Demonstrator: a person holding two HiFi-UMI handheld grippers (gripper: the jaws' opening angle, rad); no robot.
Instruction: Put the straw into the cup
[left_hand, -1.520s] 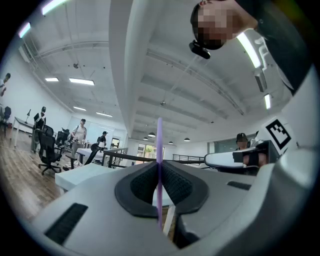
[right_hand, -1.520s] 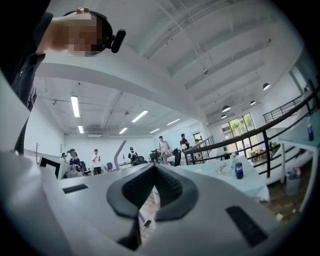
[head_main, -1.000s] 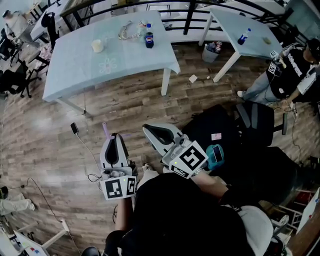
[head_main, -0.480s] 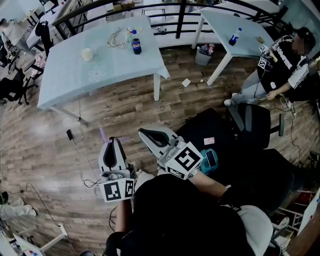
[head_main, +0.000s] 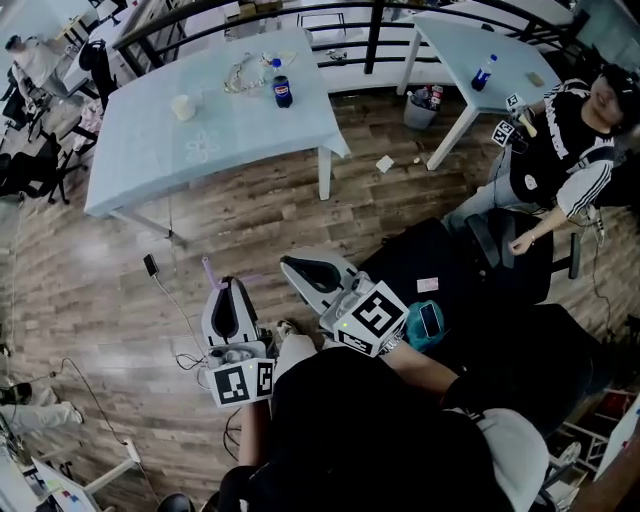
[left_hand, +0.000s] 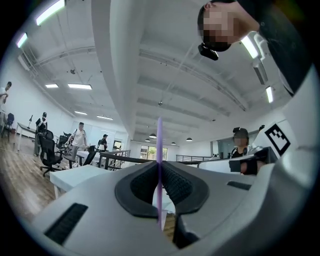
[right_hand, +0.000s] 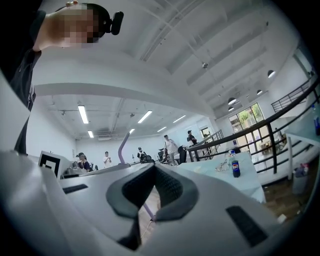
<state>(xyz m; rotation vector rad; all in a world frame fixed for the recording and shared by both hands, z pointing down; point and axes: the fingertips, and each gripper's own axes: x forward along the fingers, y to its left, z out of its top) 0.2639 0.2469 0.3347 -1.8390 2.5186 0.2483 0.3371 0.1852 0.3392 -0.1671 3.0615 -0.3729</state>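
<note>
My left gripper is shut on a thin purple straw, which stands upright between its pads and juts above the jaws. My right gripper hangs beside it to the right, shut with nothing in it. In the right gripper view the straw shows off to the left. The pale cup stands far ahead on the light blue table, well away from both grippers.
A cola bottle and a tangle of clear stuff share the cup's table. A second table with a bottle stands at the right, near a seated person. Black chairs crowd my right. A cable and phone lie on the wood floor.
The head view has swung slightly, so the table sits a little differently in frame. Both grippers keep their pose and the straw stays gripped. The seated person at right has shifted.
</note>
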